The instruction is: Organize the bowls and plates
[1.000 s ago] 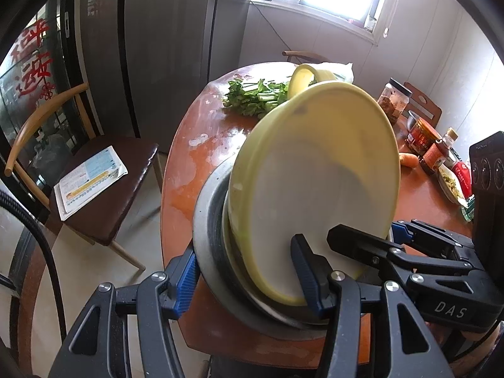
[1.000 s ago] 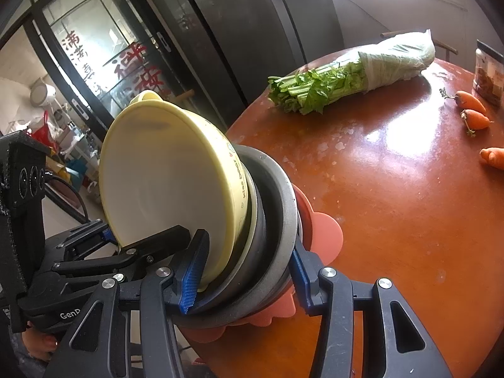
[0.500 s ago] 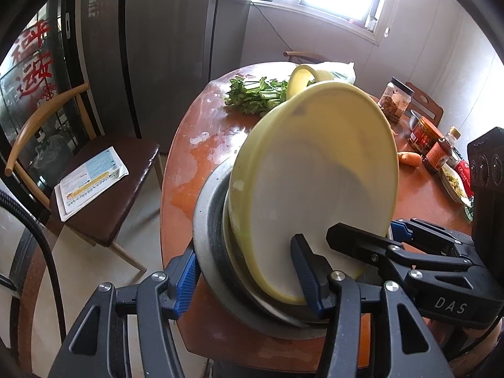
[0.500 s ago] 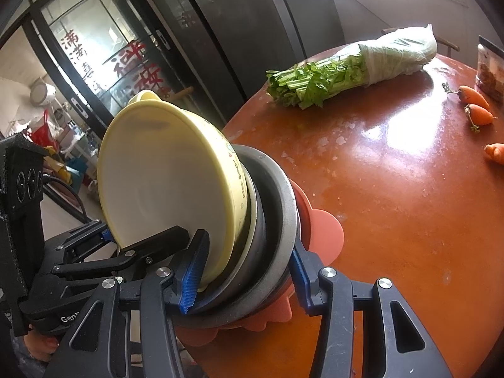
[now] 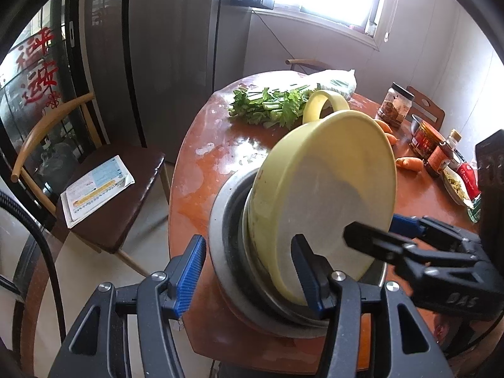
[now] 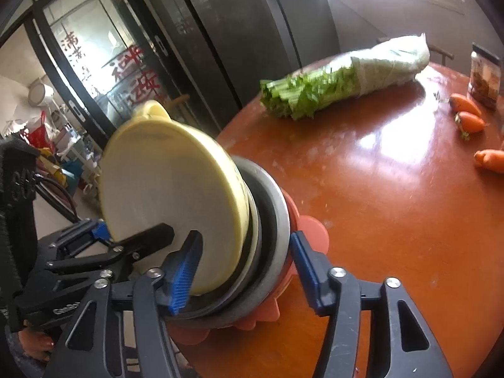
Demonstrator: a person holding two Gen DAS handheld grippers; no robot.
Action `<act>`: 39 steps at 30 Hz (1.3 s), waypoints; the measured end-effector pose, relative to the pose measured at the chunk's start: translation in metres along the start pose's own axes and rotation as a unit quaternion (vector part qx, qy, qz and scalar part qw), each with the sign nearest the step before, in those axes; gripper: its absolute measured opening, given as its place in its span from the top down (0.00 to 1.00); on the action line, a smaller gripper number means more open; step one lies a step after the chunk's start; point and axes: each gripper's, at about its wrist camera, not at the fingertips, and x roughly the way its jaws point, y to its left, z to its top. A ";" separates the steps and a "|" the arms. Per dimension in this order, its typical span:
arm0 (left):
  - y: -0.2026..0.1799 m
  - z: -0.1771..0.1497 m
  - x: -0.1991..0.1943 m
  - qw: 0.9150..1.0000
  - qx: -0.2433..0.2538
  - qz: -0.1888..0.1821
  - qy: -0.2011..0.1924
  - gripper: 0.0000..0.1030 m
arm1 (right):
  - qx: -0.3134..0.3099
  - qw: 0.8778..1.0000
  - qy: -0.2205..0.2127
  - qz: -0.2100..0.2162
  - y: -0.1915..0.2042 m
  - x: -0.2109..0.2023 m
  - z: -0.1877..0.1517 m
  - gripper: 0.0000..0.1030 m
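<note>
Though tilted, round glossy yellow bowl (image 5: 327,189)

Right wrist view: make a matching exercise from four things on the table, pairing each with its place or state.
Things:
1. pale yellow plastic bowl with a loop handle
2. grey metal dish
3. salmon-pink scalloped plate
4. bunch of green celery

Places or states:
A. lying flat across the table, stalks wrapped in a white bag
B. back of the tilted stack
C. front of the tilted stack, nearest the camera
D. middle of the tilted stack

Pairs: 1-C, 2-D, 3-B, 4-A
</note>
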 end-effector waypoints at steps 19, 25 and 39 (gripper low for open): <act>0.059 -0.029 -0.056 0.997 -0.060 0.020 -0.035 0.24 | -0.042 0.998 -0.026 -0.024 0.009 -0.041 -0.022 0.27; 0.098 -0.033 -0.044 0.995 -0.099 -0.008 -0.009 0.24 | -0.037 0.999 -0.020 -0.028 0.003 -0.044 -0.033 0.26; 0.092 0.007 0.020 0.984 -0.107 -0.126 0.060 0.27 | -0.055 0.998 0.022 -0.027 0.002 -0.018 -0.047 0.26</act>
